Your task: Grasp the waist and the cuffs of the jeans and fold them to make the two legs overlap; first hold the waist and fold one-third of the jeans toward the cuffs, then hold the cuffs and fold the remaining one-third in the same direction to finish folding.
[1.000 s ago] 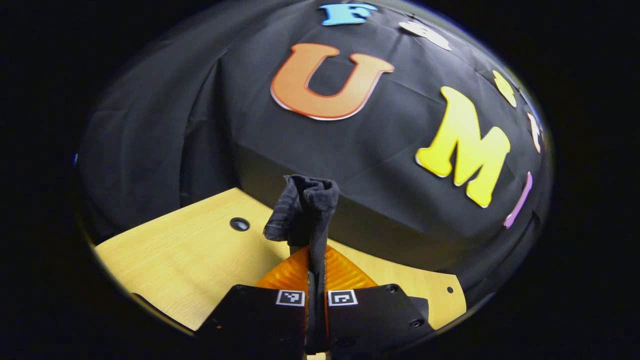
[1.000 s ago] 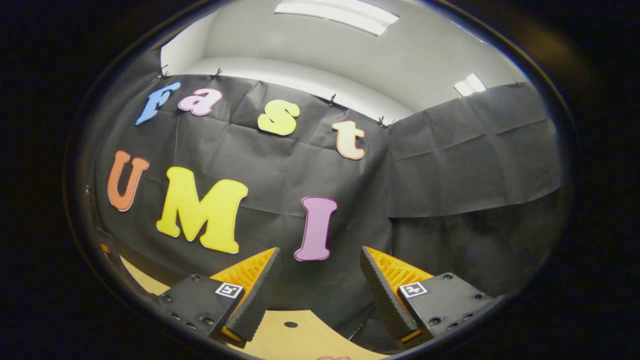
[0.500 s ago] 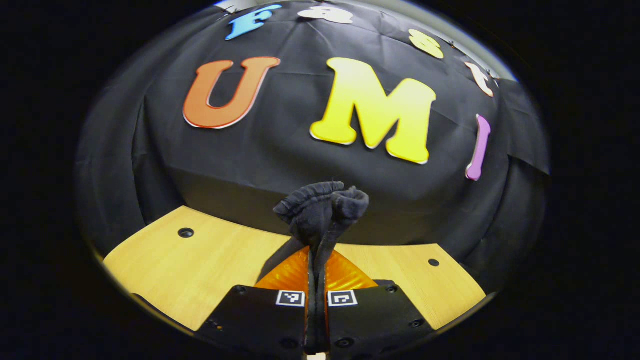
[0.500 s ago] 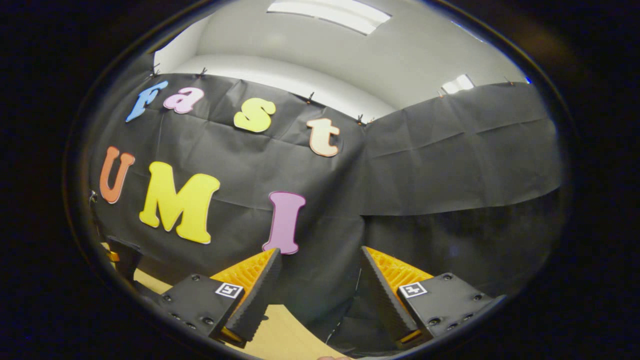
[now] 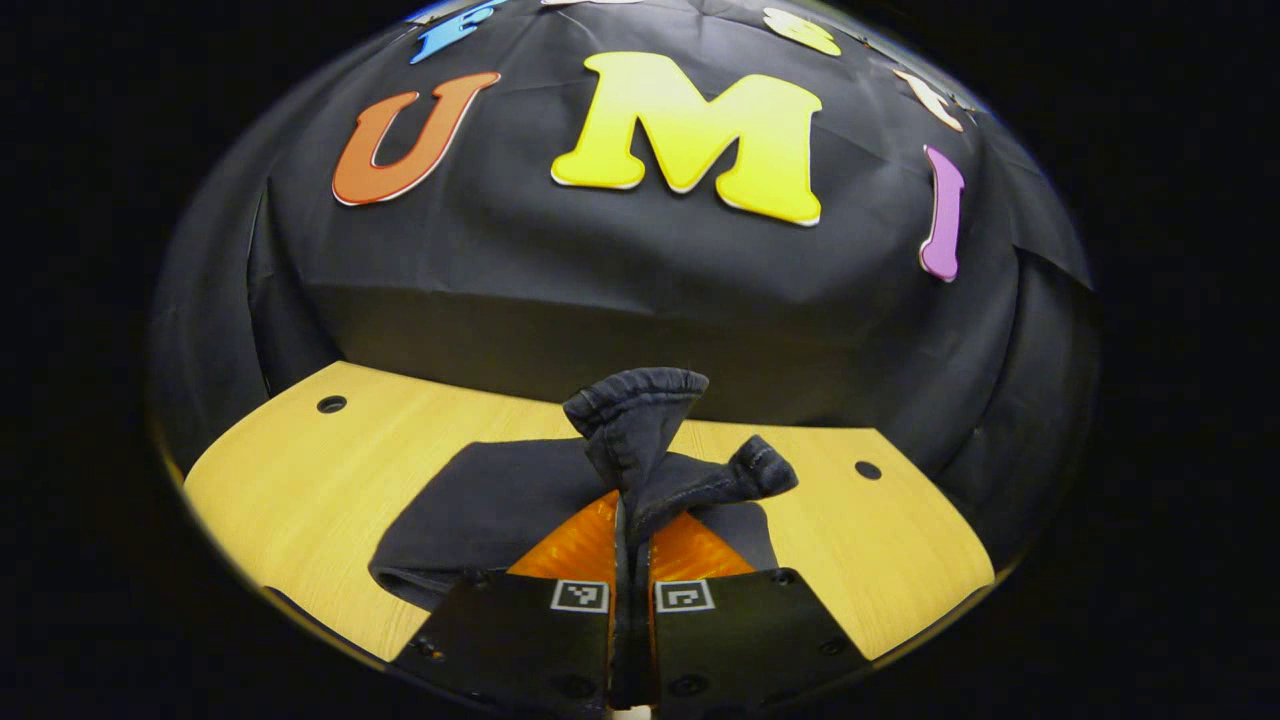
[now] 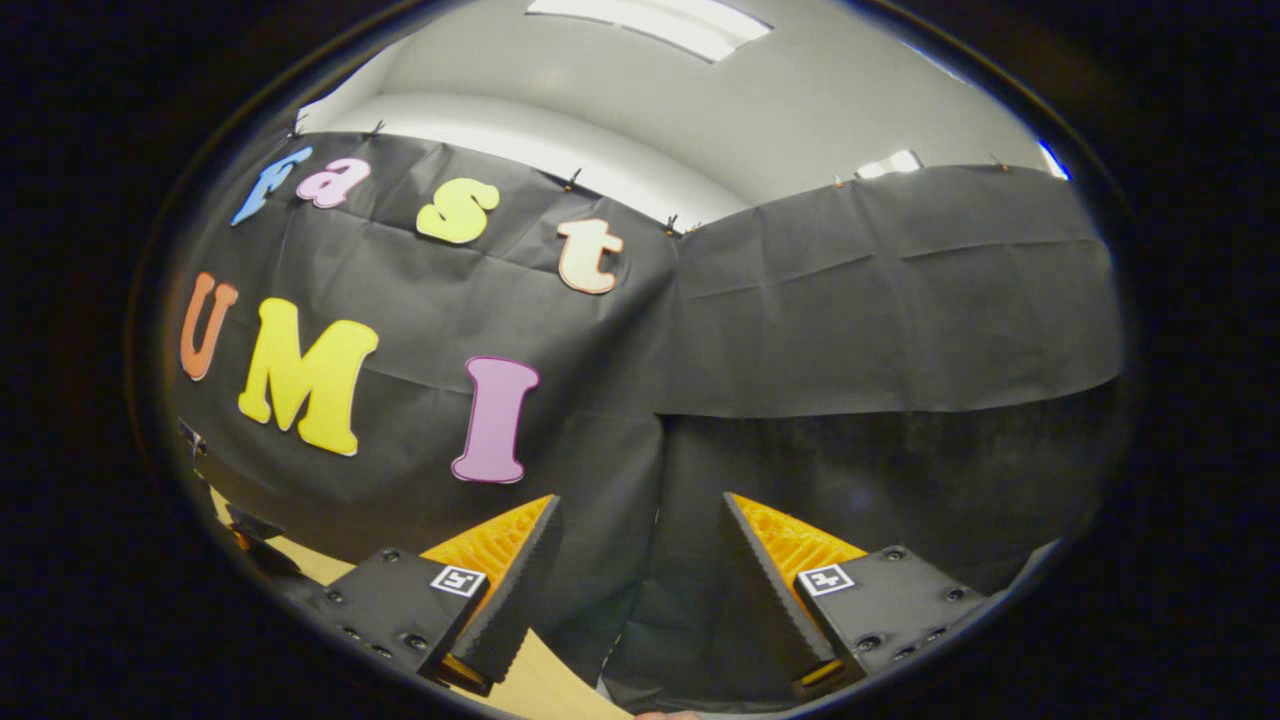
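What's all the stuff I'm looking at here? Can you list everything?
Dark denim jeans: one, near black, lying on the table, a bunched end lifted in the left claw.
Light wooden table: one, pale yellow, with small round holes, below the cloth wall.
Black cloth wall: around the booth, behind the table.
White ceiling with light panels: above the cloth, in the right gripper view.
Left claw: one, shut on the jeans.
Right claw: one, open, holding nothing, pointed at the cloth.

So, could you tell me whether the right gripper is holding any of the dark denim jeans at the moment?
No, the right gripper stands open with nothing between its fingers.
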